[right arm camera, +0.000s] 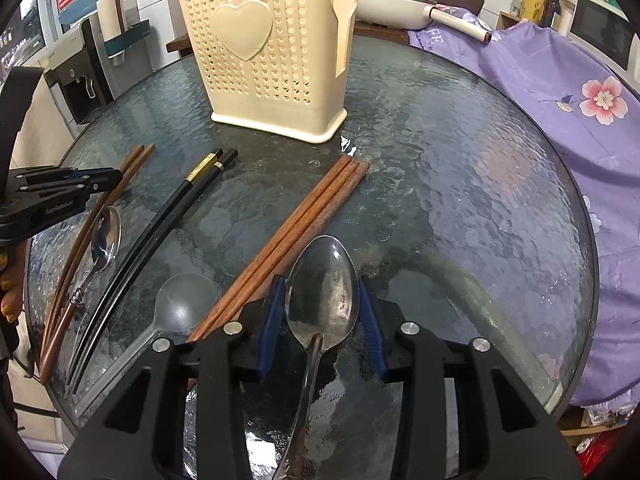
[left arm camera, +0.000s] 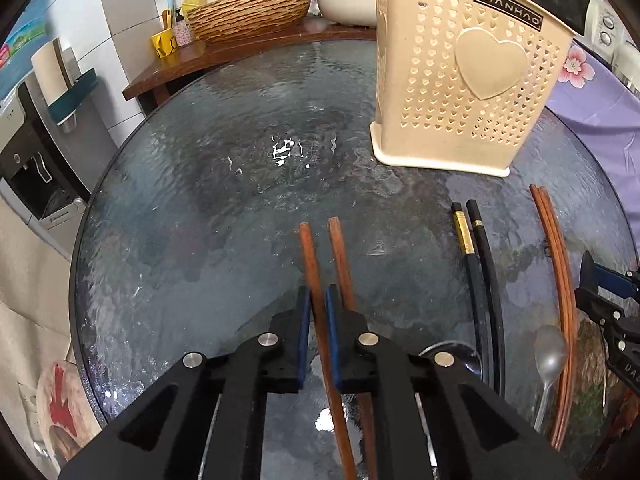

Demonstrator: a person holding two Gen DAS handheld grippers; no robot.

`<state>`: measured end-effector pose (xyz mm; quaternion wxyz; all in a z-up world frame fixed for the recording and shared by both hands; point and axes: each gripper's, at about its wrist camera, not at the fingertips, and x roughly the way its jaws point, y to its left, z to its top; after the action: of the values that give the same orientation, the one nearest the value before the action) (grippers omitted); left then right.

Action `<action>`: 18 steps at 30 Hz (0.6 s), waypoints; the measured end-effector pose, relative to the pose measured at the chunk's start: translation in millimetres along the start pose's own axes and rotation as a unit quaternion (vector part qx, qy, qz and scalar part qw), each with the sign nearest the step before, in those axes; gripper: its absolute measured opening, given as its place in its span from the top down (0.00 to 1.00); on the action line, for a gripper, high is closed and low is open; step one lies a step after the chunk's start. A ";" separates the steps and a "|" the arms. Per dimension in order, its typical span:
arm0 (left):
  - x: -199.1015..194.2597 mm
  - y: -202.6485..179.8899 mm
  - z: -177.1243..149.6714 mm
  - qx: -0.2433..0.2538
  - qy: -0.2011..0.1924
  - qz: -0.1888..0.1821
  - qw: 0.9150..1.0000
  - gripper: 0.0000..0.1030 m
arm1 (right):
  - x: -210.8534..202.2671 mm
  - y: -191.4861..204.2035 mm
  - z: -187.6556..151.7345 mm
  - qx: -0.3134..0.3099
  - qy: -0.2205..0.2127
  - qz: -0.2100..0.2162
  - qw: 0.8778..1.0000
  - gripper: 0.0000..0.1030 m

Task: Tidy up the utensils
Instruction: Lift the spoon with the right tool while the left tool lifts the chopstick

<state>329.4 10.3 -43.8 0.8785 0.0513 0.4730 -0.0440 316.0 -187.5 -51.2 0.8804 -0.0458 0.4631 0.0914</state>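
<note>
i have one brown chopstick [left arm camera: 320,320] pinched in my left gripper [left arm camera: 316,320], the pads pressed flat on it, with its front end sticking out over the glass counter [left arm camera: 224,208]. its twin [left arm camera: 340,264] lies just outside the right pad, touching or nearly so; only one stick is in the clamp, as far as i can tell. so when i lift, i should go straight up and slowly, so the loose stick isn't dragged or flicked sideways.

my right gripper [right arm camera: 324,312] sits around the bowl of the big metal spoon [right arm camera: 322,292]. its blue pads stand at either edge of the bowl; i cannot tell whether they are actually pressing on it. a grip on a curved bowl looks slippery to me, so i'd squeeze fully and test it with a small lift before carrying.

next to that spoon lies a bundle of brown chopsticks [right arm camera: 304,216], then a clear plastic spoon [right arm camera: 180,304], a black pair [right arm camera: 176,200] and a small spoon [right arm camera: 105,240].

the cream holder [right arm camera: 264,56] stands upright at the far side of the counter, well apart from both grippers. i'd bring each piece above its rim, tip it upright, and let go only once the tip is inside.
</note>
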 end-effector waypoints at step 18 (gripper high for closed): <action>-8.2 12.6 13.9 -0.030 -0.041 -0.007 0.999 0.93 | -6.2 -21.7 4.0 0.033 -0.015 0.068 0.997 0.64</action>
<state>338.0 21.2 -28.7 0.8977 0.0204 0.4384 -0.0378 320.2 -208.9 -43.8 0.8802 0.0165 0.4544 0.1358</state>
